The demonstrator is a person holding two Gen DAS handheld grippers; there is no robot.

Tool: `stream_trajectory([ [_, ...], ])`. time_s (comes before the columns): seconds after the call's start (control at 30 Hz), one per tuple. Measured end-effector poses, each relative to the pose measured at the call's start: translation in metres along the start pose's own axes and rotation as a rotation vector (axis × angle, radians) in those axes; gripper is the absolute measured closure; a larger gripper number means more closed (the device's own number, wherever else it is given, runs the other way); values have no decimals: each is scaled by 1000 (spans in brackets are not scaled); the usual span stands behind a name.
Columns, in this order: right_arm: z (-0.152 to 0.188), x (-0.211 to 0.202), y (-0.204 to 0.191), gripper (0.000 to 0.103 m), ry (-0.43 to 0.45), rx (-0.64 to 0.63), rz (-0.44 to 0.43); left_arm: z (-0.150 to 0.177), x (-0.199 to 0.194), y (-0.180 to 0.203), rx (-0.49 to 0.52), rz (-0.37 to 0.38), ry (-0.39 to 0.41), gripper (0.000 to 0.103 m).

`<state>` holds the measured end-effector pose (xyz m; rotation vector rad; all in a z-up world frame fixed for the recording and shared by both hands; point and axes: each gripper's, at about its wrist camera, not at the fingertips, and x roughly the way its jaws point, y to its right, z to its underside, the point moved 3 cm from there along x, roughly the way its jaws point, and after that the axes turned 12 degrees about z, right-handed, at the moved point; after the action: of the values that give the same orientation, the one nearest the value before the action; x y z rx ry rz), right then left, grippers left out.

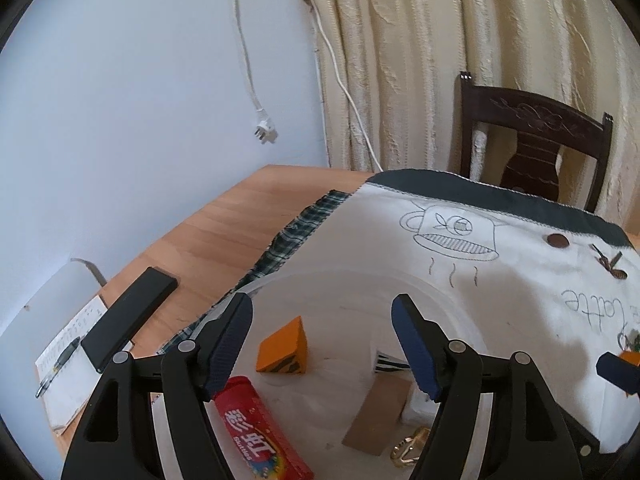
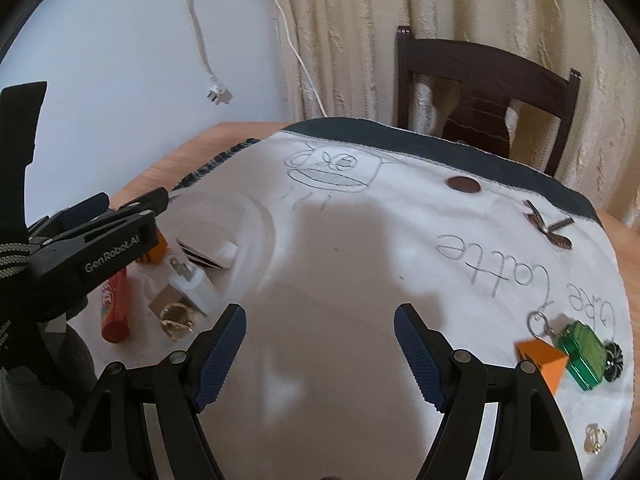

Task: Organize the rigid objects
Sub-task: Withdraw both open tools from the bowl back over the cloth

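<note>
A wooden table [image 1: 224, 216] stands against a pale wall, with cream curtains [image 1: 440, 60] and a dark wooden chair [image 1: 532, 140] behind it. A white cloth [image 2: 360, 260] with a drawn coffee cup and handwritten lettering covers most of the tabletop.

In the left wrist view, the left gripper [image 1: 322, 346] hangs over a white round tray [image 1: 452, 304], its fingers spread wide with nothing between them. Inside the tray, an orange block [image 1: 284, 346] lies near 12 o'clock from the gripper, a red candy tube [image 1: 256, 428] at 7 o'clock, and a brown cardboard piece [image 1: 378, 412] with a gold ring [image 1: 408, 446] at 5 o'clock. A striped card [image 1: 390, 360] stands partly hidden behind the right finger. A black bar [image 1: 128, 316] and a notepad with a pen [image 1: 60, 364] rest on bare wood at 9 o'clock.

In the right wrist view, the right gripper [image 2: 320, 354] hovers over bare cloth, fingers wide apart and empty. A white charger plug [image 2: 196, 284] lies in the tray at 10 o'clock. At 3 o'clock, outside the tray, a second orange block [image 2: 546, 360] touches a green toy car keychain [image 2: 584, 356]; a small metallic piece [image 2: 594, 438] at 4 o'clock is too blurred to identify, possibly another ring.
</note>
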<state>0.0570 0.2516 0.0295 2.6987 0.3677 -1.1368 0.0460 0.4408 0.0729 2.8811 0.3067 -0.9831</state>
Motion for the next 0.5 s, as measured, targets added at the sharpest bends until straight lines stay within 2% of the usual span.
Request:
stream_trajectory([
  [0.27,13,-1,24,23,-23,39,38,5,0,21,68,30,-14,27],
  [0.5,22,-3,43,19,-36,72,62,9,-4,46,140,65,-21,26],
])
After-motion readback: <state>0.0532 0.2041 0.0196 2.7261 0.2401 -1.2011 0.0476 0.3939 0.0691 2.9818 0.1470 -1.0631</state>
